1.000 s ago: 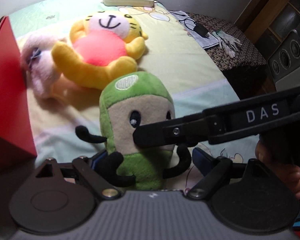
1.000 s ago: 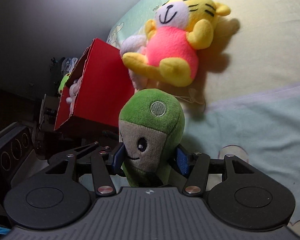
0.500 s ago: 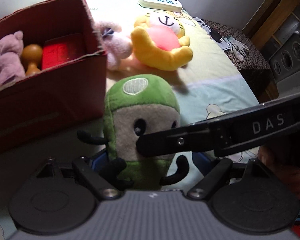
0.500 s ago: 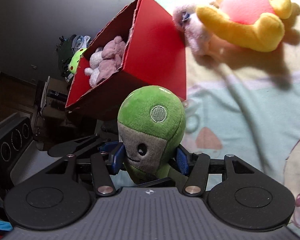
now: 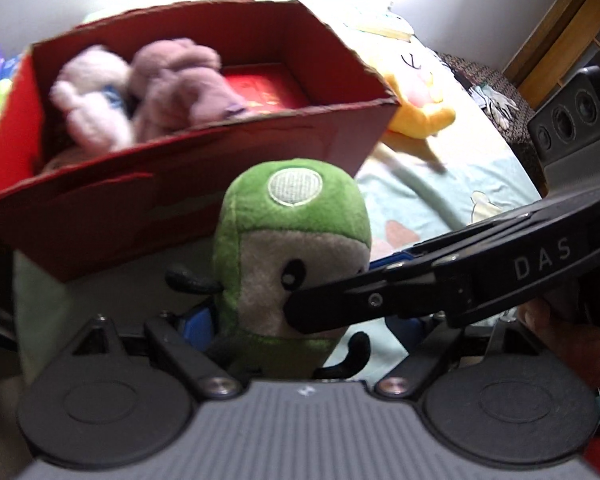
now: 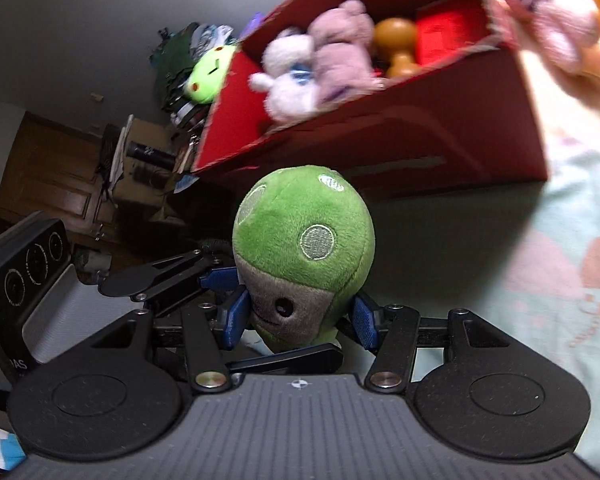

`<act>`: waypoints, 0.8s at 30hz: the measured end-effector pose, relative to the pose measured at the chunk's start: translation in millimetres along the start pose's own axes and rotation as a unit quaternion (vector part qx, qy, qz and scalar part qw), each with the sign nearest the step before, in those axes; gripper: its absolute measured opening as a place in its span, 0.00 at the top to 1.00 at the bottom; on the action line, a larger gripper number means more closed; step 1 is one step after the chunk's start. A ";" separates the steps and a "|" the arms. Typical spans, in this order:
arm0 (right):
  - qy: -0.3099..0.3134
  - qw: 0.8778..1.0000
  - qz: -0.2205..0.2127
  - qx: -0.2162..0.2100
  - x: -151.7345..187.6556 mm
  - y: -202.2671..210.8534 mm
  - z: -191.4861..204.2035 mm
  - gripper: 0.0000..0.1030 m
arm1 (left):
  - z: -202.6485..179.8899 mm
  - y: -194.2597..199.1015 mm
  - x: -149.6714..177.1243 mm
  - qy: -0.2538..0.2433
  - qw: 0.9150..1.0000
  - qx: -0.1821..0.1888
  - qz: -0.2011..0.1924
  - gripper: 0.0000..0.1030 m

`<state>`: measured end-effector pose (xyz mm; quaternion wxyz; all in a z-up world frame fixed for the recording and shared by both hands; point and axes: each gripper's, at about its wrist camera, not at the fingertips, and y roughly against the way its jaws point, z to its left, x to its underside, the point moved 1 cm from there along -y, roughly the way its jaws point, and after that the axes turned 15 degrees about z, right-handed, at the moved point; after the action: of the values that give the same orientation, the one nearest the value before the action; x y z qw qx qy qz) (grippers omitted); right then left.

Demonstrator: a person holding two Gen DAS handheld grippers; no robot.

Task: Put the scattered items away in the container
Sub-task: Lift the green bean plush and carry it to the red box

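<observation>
Pale green/yellow printed bed sheet [image 5: 432,184] carries everything. Red cardboard box [image 5: 204,196], open top, sits on the bed and is the container; inside it are a mauve plush bear [image 5: 180,80], a white plush w/ blue bit [image 5: 88,96], a flat red item [image 5: 260,84] and, in right wrist view, a tan wooden peg-like toy [image 6: 396,44]. Yellow tiger plush w/ pink belly [image 5: 416,100] lies on the bed just beside the box's far corner, not yet packed. Small pink plush [image 6: 548,24] is right beside the box's end wall, outside it.

Green and grey-beige plush toy w/ round embroidered patches and thin black arms [image 5: 292,248] is held up in front of the box's near wall, below the rim, not yet over the opening.

Left gripper [image 5: 296,332] is closed on the toy's lower body. Right gripper [image 6: 300,316] has blue pads pressed to both sides of the toy's face/neck, so both clamp the same toy.

Handling, judged: light, soft, squashy, non-fragile, fuzzy so low slip. The head is bulky and the body narrow, so the neck/torso is the best hold; arms are too floppy. It should drop OK into the free space by the flat red item.
</observation>
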<state>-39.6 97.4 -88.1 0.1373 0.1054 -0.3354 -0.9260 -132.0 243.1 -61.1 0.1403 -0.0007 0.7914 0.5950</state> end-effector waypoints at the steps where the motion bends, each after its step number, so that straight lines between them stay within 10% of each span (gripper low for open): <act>1: 0.007 1.000 0.002 0.001 -2.7 -0.1 6.3 0.45 | 4.1 5.5 1.0 0.002 1.000 0.003 -0.003 0.16; 24: 0.049 0.996 -0.048 -0.065 -31.2 50.9 73.6 0.46 | 23.8 127.6 -14.7 -0.027 0.994 0.006 -0.108 0.12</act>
<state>-22.0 113.7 3.6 0.1154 0.1578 -0.2623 -0.9450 -134.1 300.4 56.4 0.2255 -0.0694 0.7861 0.5713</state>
